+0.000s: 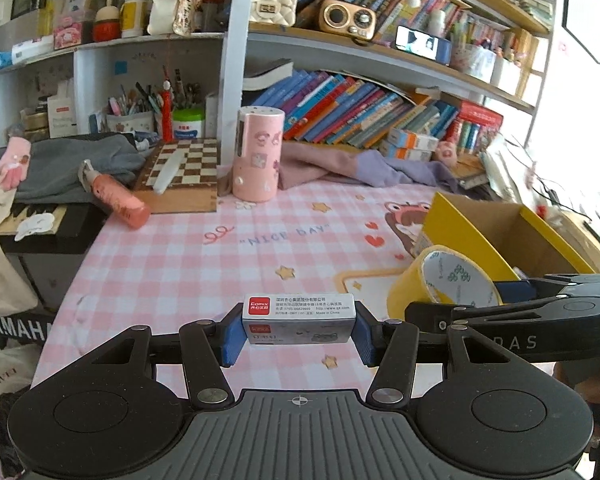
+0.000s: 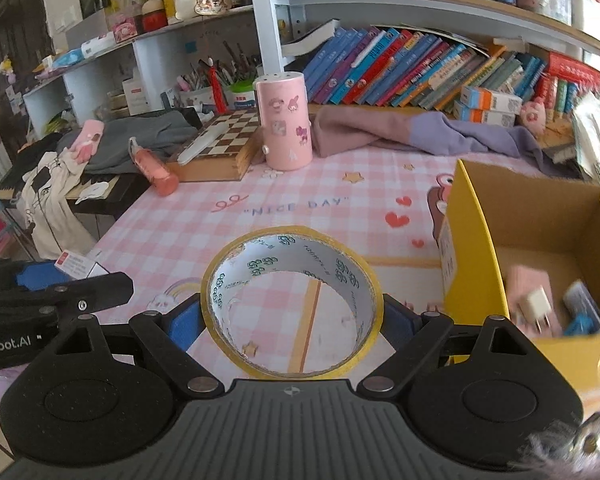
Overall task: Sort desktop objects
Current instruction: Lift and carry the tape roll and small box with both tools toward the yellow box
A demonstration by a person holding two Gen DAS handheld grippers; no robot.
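I had the Comix staple box clamped lengthwise between the left gripper's blue pads, held above the pink checked tablecloth. The yellow tape roll sat squeezed between the right gripper's pads, hole facing the camera, also off the cloth. The yellow cardboard box was just right of the roll, with a white charger plug inside. The pink cylinder holder stood well beyond, near the chessboard.
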